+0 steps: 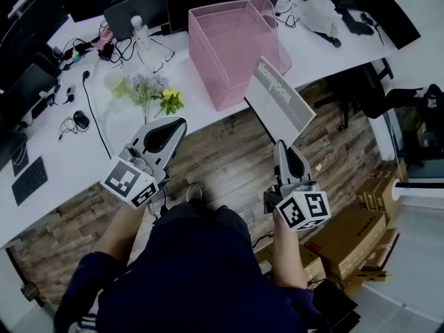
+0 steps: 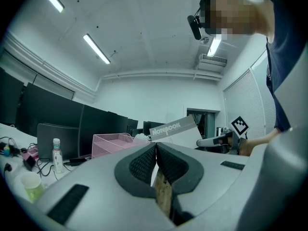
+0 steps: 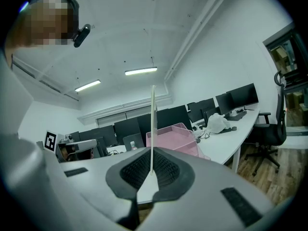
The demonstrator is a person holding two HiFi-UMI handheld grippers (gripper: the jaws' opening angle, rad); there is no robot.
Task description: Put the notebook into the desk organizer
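Note:
A grey notebook [image 1: 281, 94] with "Notebook" printed on its cover hangs tilted in the air above the wooden floor, just in front of the desk edge. My right gripper [image 1: 280, 146] is shut on its lower edge. In the right gripper view the notebook [image 3: 153, 124] shows edge-on as a thin white line rising from the right gripper [image 3: 152, 171]. The pink mesh desk organizer [image 1: 232, 44] stands on the white desk [image 1: 76, 158], beyond the notebook. My left gripper [image 1: 175, 125] is shut and holds nothing, with its pads [image 2: 144, 163] pressed together. It sits left of the notebook [image 2: 174, 130].
On the desk left of the organizer are a bunch of flowers [image 1: 151, 94], a cup [image 1: 113, 80], a bottle [image 1: 141, 32], cables and a keyboard [image 1: 28, 180]. A white bag [image 1: 319, 14] lies to the right. Cardboard boxes [image 1: 354, 238] and an office chair [image 1: 364, 96] stand on the floor.

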